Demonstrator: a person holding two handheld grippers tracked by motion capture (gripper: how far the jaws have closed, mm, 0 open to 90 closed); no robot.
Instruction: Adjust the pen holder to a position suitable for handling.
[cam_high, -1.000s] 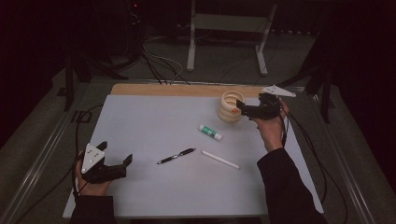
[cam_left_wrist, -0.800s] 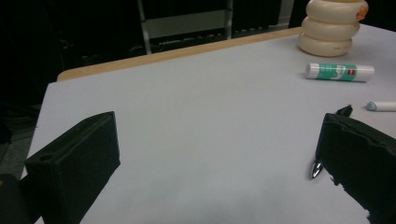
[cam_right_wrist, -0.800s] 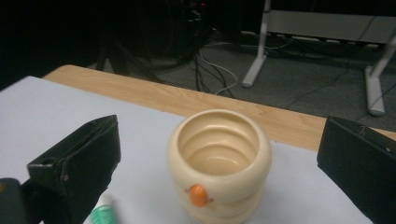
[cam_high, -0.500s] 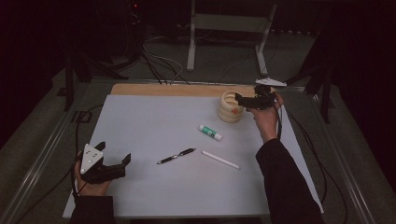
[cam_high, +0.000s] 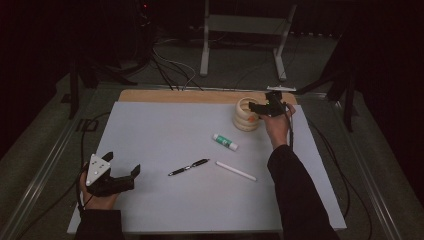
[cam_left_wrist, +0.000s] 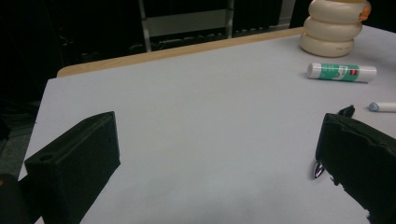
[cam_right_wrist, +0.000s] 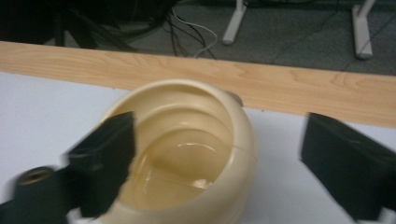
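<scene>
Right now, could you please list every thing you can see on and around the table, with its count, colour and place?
holder: one, cream, ribbed, far right of the mat, empty inside
glue stick: one, white and green, lying nearer than the holder
pen: one, black, mid-mat
marker: one, white, right of the pen
mat: one, pale grey, covering the table
table: one, wooden, edge showing at the far side
stand: one, grey, on the floor beyond
left gripper: one, black, near left, open
right gripper: one, black, one finger over the holder's mouth, just been closing
</scene>
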